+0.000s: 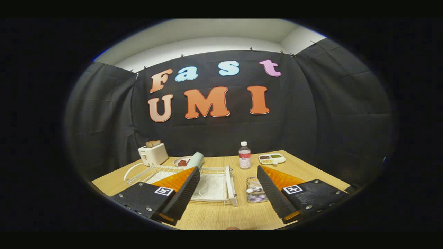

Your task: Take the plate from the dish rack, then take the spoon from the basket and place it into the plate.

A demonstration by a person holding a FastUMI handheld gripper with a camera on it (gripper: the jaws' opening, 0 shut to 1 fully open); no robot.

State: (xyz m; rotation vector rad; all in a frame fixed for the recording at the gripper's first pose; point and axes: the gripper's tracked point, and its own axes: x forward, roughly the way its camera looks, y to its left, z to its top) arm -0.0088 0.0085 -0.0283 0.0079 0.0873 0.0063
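Hovering above the wooden table (221, 214), the gripper (228, 176) has its fingers spread wide and grips nothing. White dish rack (221, 188) lies just ahead, between the fingers and partly behind the left one; whether the plate stands in it cannot be told. Small wire basket (255, 190) sits just right of the rack, beside the right finger. Beyond: toaster (153, 154), water bottle (244, 155), divided tray (272, 158).

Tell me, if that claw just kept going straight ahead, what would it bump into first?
Probably the dish rack: its right end lies between the open claw's fingers, with the small basket close beside it. Depth is hard to judge, so it might pass above them.
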